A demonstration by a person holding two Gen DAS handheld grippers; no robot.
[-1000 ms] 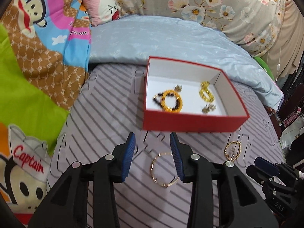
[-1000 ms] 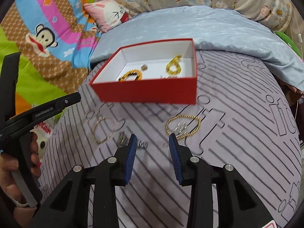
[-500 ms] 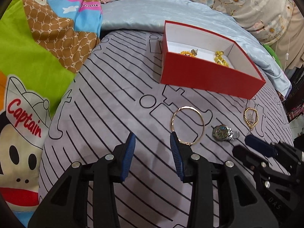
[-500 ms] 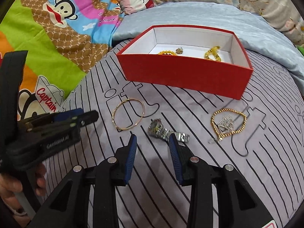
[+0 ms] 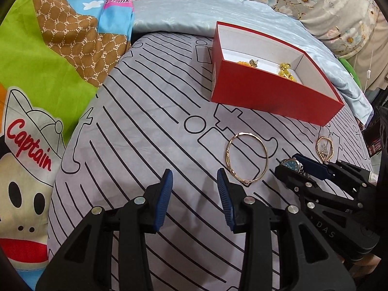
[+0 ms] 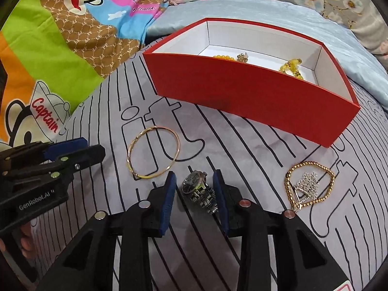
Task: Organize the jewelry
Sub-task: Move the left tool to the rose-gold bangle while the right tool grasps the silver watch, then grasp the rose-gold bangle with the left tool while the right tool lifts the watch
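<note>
A silver metal-link wristwatch with a dark round dial (image 6: 199, 191) is seen lying flat on the grey black-striped bed sheet (image 6: 242, 145), its long axis running from the dial, toward the red white-lined cardboard box (image 6: 242, 89), back to the band. The right gripper (image 6: 194, 189) straddles it; its jaws have just been closing, and contact cannot be told. The left gripper (image 5: 194, 189) is held apart over bare sheet, beside a thin gold bangle (image 5: 247, 158).

The right tongs (image 6: 193, 186), jaws just closing, straddle the watch (image 6: 199, 191) beside the gold bangle (image 6: 154, 154).
</note>
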